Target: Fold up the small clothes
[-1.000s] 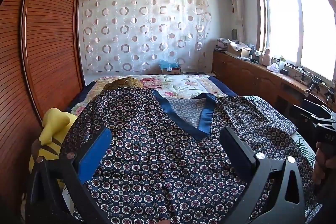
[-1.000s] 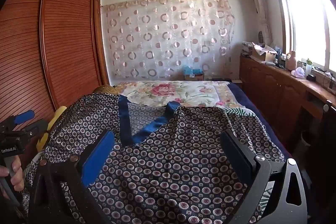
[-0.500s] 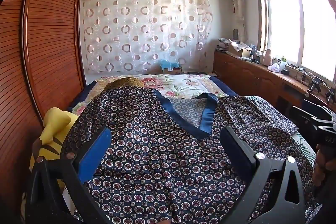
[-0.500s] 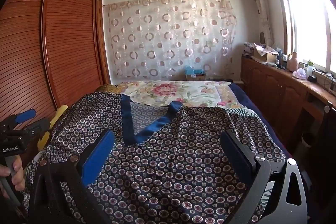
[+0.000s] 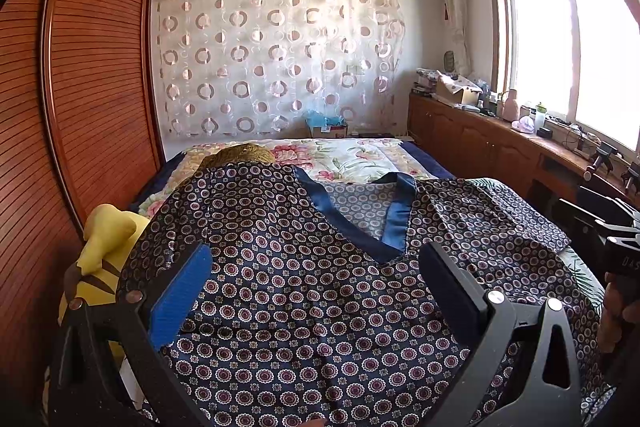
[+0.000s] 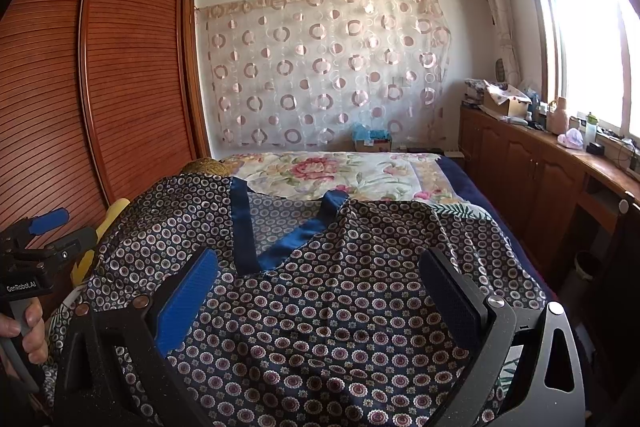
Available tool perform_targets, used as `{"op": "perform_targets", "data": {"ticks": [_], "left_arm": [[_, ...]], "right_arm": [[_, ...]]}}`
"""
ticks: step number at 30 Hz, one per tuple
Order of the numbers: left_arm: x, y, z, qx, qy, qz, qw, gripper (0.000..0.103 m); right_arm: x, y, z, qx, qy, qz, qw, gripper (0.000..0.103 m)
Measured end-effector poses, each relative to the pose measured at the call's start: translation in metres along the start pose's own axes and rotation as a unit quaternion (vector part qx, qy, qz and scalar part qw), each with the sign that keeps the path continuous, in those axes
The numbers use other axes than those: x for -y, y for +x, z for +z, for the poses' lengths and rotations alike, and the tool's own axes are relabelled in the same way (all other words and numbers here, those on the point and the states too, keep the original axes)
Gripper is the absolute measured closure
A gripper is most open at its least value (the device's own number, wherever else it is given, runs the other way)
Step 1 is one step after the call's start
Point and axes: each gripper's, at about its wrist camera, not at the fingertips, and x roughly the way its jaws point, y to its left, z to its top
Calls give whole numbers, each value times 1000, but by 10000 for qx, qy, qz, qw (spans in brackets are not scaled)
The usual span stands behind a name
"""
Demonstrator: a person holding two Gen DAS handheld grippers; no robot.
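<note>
A dark navy top [image 5: 304, 291] with a small circle print and a blue V-neck band [image 5: 394, 223] lies spread flat on the bed, neck toward the far end. In the right wrist view the same top [image 6: 340, 307] fills the foreground, its neck band [image 6: 244, 227] left of centre. My left gripper [image 5: 314, 267] hovers over the left half of the top, open, with nothing between its fingers. My right gripper [image 6: 318, 269] hovers over the right half, also open and empty. Each gripper shows at the edge of the other's view, held by a hand.
The bed carries a floral quilt [image 6: 328, 175] beyond the top. A yellow plush toy [image 5: 104, 239] sits at the bed's left edge beside the wooden wardrobe [image 5: 80, 87]. Wooden cabinets [image 6: 540, 179] with clutter run under the window on the right.
Both wrist views have crept slightly upward and back over the top. The top lies as before and both grippers stay open.
</note>
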Motion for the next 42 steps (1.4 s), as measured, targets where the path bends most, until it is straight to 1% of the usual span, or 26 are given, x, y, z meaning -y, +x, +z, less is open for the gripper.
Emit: {"op": "perform_targets", "data": {"ticks": [20,42], "left_arm": [[2,1,-1,24,35,11,10000,0],[6,-6,9,90,65,-15,9999,0]], "right_arm": [[0,0,-1,-5,-2,3,10000,2],[-1,-1,2,31,-18,-9,10000,2]]}}
